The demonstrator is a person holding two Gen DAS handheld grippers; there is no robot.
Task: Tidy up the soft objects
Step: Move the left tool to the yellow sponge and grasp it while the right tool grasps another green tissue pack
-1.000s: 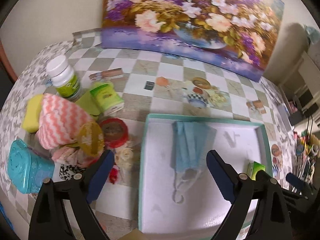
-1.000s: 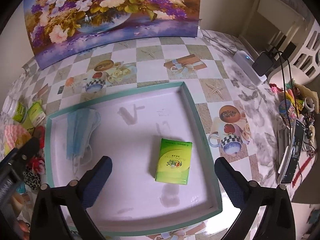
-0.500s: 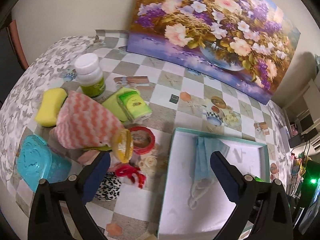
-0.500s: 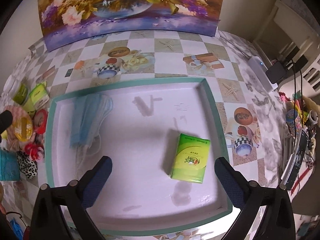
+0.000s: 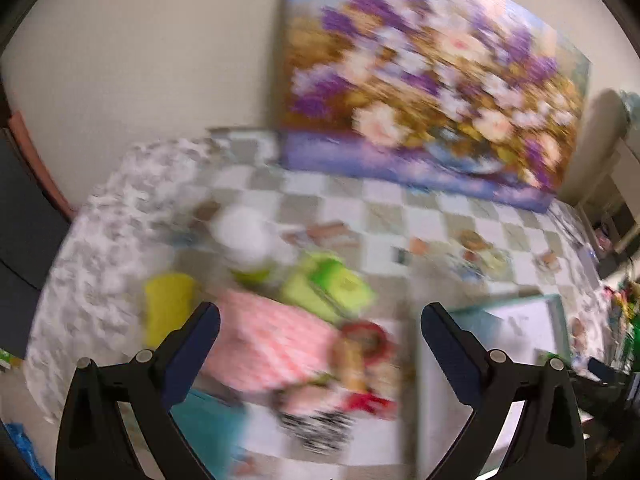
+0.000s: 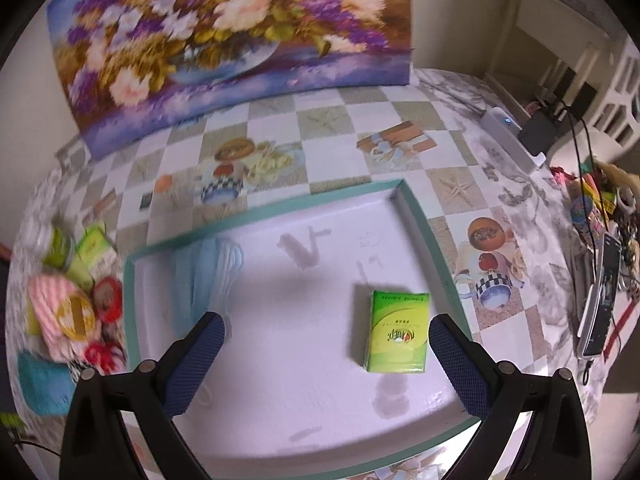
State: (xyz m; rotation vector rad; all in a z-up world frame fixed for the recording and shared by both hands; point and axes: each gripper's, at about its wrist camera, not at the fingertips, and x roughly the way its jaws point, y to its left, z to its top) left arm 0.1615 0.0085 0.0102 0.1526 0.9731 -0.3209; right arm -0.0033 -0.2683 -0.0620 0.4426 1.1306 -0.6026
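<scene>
A teal-rimmed white tray (image 6: 416,216) holds a blue face mask (image 6: 200,276) at its left end and a green tissue pack (image 6: 398,332) at its right. My right gripper (image 6: 326,342) hangs open over the tray, empty, the pack just inside its right finger. The left wrist view is blurred. There my left gripper (image 5: 320,338) is open and empty above a pile: pink-and-white zigzag cloth (image 5: 272,340), yellow sponge (image 5: 166,306), green tissue pack (image 5: 340,282), red-rimmed tape roll (image 5: 366,338). The tray's corner (image 5: 520,320) shows at the right.
A flower painting (image 6: 224,40) leans on the wall behind the checked tablecloth. A white-capped bottle (image 5: 244,236), a teal box (image 5: 208,428) and a black-and-white item (image 5: 316,426) sit by the pile. Cables, a power strip (image 6: 508,134) and clutter (image 6: 600,216) crowd the right edge.
My left gripper has swung left, away from the tray and toward the pile, which now fills its view with motion blur. The right gripper has shifted slightly over the tray; the pack lies closer.
</scene>
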